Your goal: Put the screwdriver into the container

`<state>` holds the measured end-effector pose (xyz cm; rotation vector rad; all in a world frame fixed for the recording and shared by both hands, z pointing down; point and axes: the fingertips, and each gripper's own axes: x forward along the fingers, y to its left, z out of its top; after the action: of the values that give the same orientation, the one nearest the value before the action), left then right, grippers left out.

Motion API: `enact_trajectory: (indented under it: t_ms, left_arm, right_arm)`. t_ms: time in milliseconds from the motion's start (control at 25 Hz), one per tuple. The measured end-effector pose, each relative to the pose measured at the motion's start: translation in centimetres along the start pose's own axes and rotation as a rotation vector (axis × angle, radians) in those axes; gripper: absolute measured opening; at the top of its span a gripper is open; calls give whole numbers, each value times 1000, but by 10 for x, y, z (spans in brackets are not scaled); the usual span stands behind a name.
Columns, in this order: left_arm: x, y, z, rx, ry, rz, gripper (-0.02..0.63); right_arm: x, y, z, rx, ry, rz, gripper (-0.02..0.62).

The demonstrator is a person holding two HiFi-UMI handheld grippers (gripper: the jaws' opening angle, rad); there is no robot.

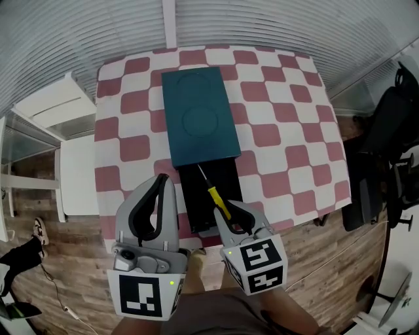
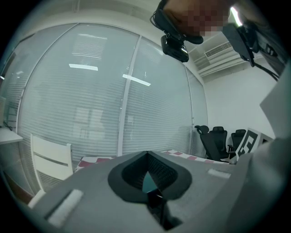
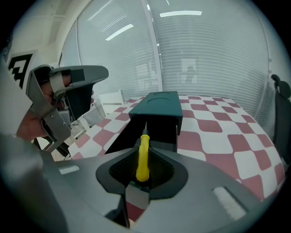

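The carrying step is under way: the right hand-held gripper (image 1: 234,214) is clamping the yellow handle of the screwdriver (image 3: 143,157), and the metal tip is pointing away from the person, over the open part of the container (image 1: 196,118). That container is lying along the middle of the worktop (image 1: 281,111), its teal lid covering the far part while its black open compartment (image 1: 226,178) is reaching toward the near edge. The screwdriver is hanging above that opening, seemingly not yet inside or resting on anything. The next move is probably calling for a lower approach, with the shaft lined up along the compartment's length, before the jaws are let apart. The left hand-held gripper (image 1: 165,180) is hovering just beside the compartment at the near edge, its jaws closed together on nothing. A red-and-white checked cloth is covering the worktop. A white chair (image 1: 55,108) is standing off the left edge, black office chairs (image 1: 393,124) off the right, with window blinds (image 1: 262,19) beyond the far edge and a wooden floor (image 1: 59,275) below.
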<state>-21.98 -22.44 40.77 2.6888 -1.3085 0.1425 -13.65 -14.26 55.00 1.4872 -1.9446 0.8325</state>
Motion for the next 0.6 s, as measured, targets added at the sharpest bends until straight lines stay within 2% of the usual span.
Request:
enact_trajectory:
  t_ms: [320,600]
  left_arm:
    - [12,9,-6,-14,16,10,2]
    - [13,1,-4,-11,15,7,2]
  right_arm:
    - [7,3,-4,-3,58,12,94]
    - [6,3,-2,15,38,52,95]
